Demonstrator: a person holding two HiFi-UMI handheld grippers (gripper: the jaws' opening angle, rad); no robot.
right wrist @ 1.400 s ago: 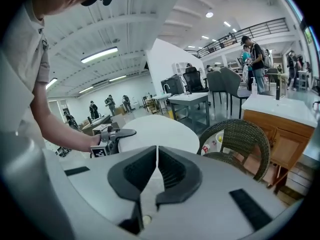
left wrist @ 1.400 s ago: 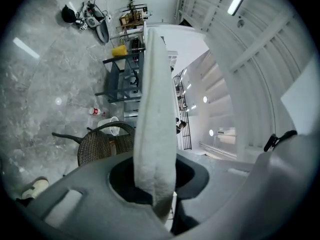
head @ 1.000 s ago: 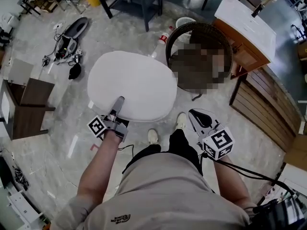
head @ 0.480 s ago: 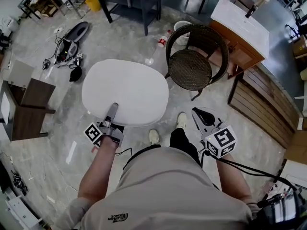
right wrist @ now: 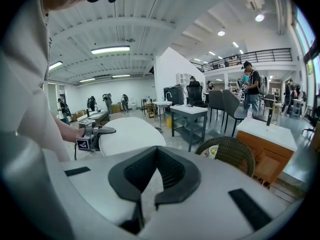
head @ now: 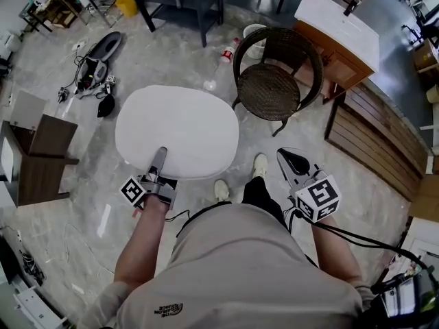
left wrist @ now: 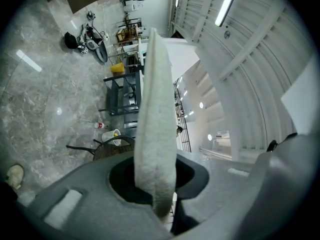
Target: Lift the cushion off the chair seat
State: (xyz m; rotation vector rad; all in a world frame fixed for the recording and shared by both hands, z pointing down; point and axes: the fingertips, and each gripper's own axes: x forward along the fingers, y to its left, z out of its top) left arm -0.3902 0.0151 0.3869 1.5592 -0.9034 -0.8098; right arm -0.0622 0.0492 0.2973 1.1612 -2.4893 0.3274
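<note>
I am holding the cushion [head: 177,132] in my left claw [head: 160,157], which is clenched on the pad's rim at its 6 o'clock edge. In the left gripper view the white foam edge [left wrist: 155,129] is sitting squarely between the jaws and running straight away from them. The cushion is floating flat above the floor [head: 89,238] in front of me, with the wicker chair [head: 278,81] well apart from it at about 2 o'clock. The chair's woven seat is showing bare, so I am judging the lift itself as done and the step in hand as carrying the pad clear. My right claw [head: 289,162] is hanging at 4 o'clock of the cushion, near my right leg. Its jaws are clenched on nothing, which the right gripper view [right wrist: 152,179] is confirming. One narrow grip on the rim of a wide, soft pad is looking marginal to me, since the far side could sag and drag the rim out of the jaws. Next I am expecting to keep the left claw level and either release the right claw's jaws and bring it onto the rim near 4 o'clock, or find a resting spot, staying clear of the wooden stand [head: 41,157] at 9 o'clock.
</note>
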